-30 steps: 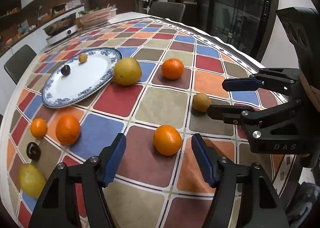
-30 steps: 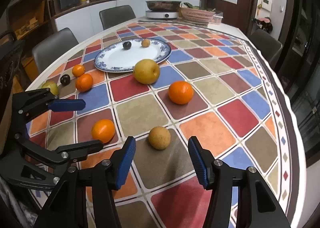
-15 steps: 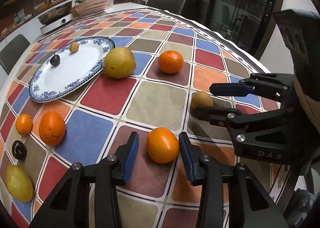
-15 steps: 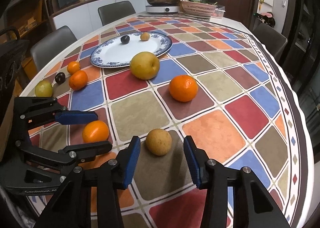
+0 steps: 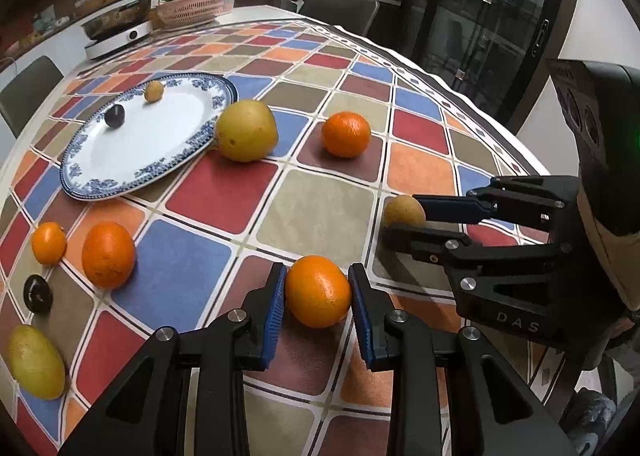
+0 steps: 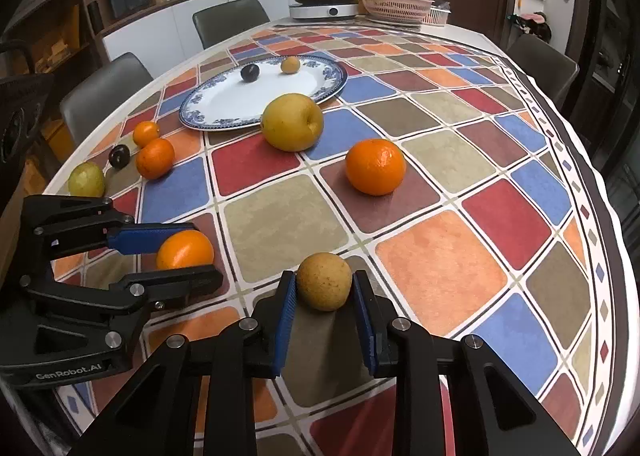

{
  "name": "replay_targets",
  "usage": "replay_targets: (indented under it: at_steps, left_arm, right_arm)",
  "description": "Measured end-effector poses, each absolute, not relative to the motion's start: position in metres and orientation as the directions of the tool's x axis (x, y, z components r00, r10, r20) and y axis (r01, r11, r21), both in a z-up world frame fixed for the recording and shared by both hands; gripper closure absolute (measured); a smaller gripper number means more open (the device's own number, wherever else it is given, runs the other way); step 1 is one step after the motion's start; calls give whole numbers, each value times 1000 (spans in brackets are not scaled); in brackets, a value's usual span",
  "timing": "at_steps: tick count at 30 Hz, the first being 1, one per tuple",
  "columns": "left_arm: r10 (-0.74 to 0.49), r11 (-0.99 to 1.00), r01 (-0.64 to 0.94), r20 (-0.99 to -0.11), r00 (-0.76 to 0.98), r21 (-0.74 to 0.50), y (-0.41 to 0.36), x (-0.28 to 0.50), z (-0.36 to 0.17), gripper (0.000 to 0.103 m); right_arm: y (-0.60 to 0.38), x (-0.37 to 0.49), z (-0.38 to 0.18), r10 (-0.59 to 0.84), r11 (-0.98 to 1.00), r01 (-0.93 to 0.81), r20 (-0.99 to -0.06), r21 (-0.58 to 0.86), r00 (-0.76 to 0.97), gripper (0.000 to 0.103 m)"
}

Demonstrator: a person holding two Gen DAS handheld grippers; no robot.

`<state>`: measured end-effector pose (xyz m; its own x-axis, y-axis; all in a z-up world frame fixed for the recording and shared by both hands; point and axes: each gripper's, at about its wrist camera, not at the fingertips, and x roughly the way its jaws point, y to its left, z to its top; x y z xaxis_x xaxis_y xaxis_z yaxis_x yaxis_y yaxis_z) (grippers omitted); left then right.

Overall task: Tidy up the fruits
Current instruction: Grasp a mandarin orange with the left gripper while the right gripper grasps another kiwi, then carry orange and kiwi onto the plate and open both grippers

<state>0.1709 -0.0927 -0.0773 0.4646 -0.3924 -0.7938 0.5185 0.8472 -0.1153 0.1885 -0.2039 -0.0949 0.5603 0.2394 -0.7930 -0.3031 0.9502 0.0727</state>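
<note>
1. Left gripper (image 5: 317, 292): jaws have just been closing; blue pads now press both sides of an orange (image 5: 318, 291) sitting on the checked tablecloth (image 5: 320, 208).
2. Right gripper (image 6: 324, 288): clamped on a small brown fruit (image 6: 324, 287), also on the cloth.
3. Blue-rimmed plate (image 6: 208, 112) lies farther back, holding a dark plum (image 6: 250, 73) and a small tan fruit (image 6: 290, 65).
</note>
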Motion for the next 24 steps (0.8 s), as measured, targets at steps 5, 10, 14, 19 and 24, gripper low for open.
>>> replay_targets:
  at_steps: [5, 10, 14, 19, 24]
  left_arm:
    - [-397, 852, 510, -779, 486, -116, -89, 168, -69, 72]
    - [-397, 857, 503, -763, 511, -109, -85, 165, -59, 72]
    - [-397, 862, 495, -748, 532, -105, -80, 162, -50, 71]
    - [-391, 872, 479, -725, 567, -96, -72, 157, -37, 71]
    - [-389, 882, 463, -695, 604, -90, -63, 154, -23, 71]
  right_arm:
    - [-202, 184, -87, 251, 949, -305, -783, 82, 569, 74]
    - [-198, 180, -74, 262, 946, -313, -765, 83, 589, 74]
    - [-195, 177, -64, 271, 943, -322, -750, 82, 604, 74]
    - [-191, 173, -50, 282, 940, -331, -728, 80, 625, 74]
    - [-185, 168, -35, 294, 936, -344, -704, 76, 646, 74]
